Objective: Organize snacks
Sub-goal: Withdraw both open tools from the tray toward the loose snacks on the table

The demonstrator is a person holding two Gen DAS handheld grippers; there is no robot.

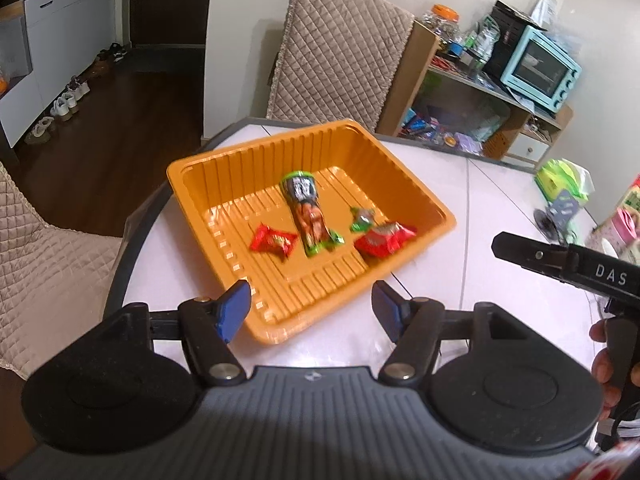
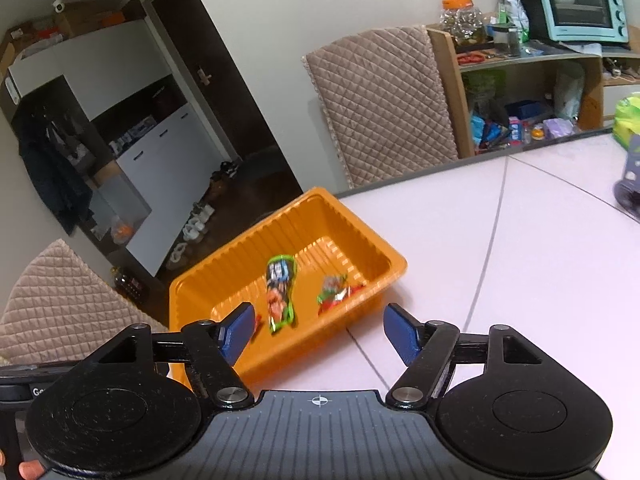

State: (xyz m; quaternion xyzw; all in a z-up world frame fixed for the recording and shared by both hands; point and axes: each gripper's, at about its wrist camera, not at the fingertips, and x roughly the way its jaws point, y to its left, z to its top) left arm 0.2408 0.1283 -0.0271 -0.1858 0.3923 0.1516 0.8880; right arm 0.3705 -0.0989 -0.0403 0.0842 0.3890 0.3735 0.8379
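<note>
- Left tool [image 1: 311, 307]: black linkage arms, silver pivot screws, blue pads [image 1: 234, 312], two round black discs, and a grey ribbed plate.
- Right tool [image 2: 319, 333]: the same build, with a crosshair mark; its side reads "DAS".

Quilted chair [image 1: 340, 52] behind pale table [image 1: 480, 208], turquoise toaster oven [image 1: 540, 68] on wooden shelf [image 2: 520, 92], orange-lidded jar [image 2: 460, 20], shoes [image 1: 68, 104] along white cabinet [image 1: 68, 24]
</note>
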